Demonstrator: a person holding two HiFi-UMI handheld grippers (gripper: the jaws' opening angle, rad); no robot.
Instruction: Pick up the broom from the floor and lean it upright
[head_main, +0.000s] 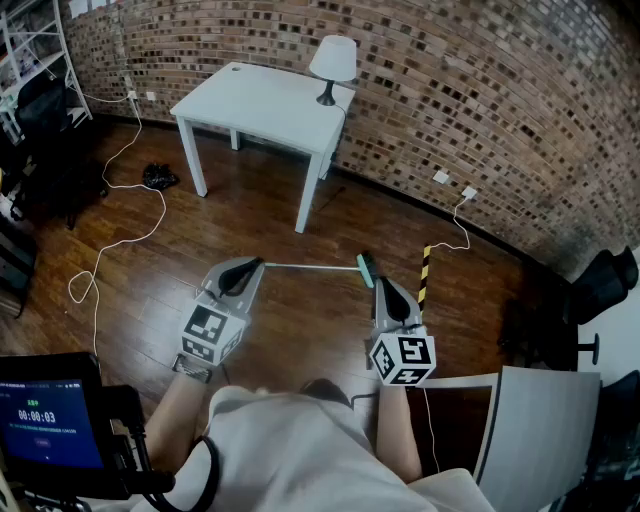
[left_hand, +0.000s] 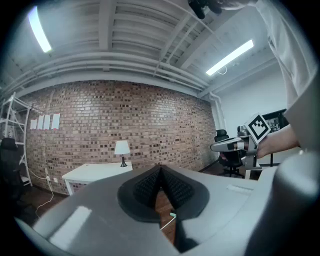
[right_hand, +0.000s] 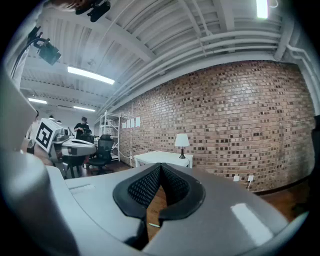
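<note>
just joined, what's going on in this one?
A person holds the left gripper and right gripper out over a wood floor, both shut with nothing in them. The broom lies flat on the floor, and in the head view its handle spans the gap between them. It has not been picked up yet. A white table stands by the brick wall beyond.

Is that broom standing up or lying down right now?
Lying down. In the head view the broom stretches flat across the wooden floor, leaning on nothing.
</note>
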